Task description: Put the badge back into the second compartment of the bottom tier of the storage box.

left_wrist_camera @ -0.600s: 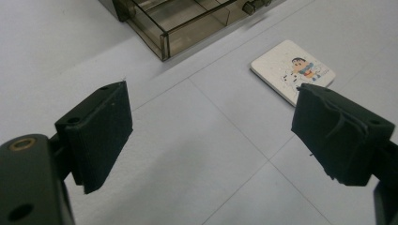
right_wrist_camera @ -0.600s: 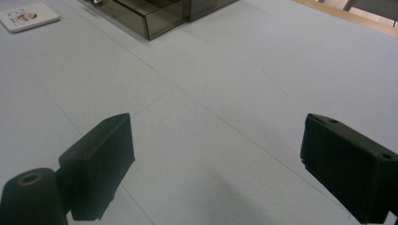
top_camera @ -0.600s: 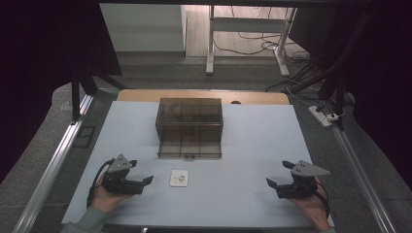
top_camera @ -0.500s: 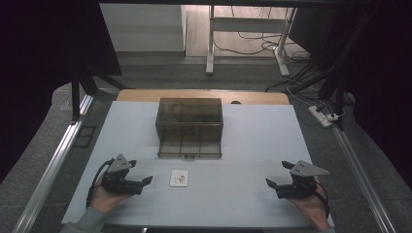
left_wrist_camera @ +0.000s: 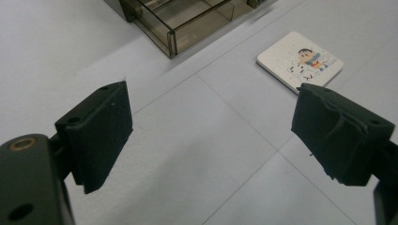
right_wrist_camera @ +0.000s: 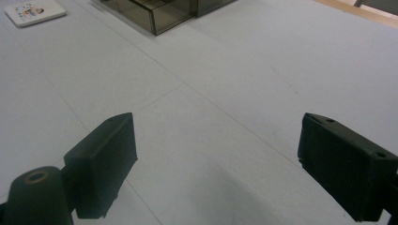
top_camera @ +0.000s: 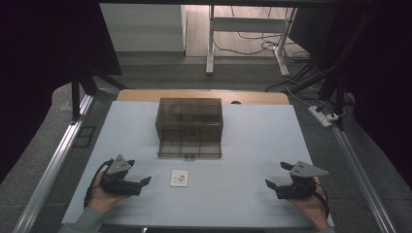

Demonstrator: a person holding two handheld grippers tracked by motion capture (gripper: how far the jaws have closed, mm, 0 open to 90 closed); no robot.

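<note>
Both tongs released, empty, resting near me on the desk [top_camera: 252,145].
Left tongs [top_camera: 144,183] nearest the picture card [top_camera: 179,178]; right tongs [top_camera: 278,177] well apart.

One small white square card with a cartoon print [top_camera: 179,178] is counted at the lower centre of the high view. One smoky translucent plastic box [top_camera: 189,127] is seen at the centre; its inner compartments may number several, but they cannot be counted. Two black two-jaw grippers are counted: the left gripper [top_camera: 142,181] at lower left, the right gripper [top_camera: 276,176] at lower right.
</note>
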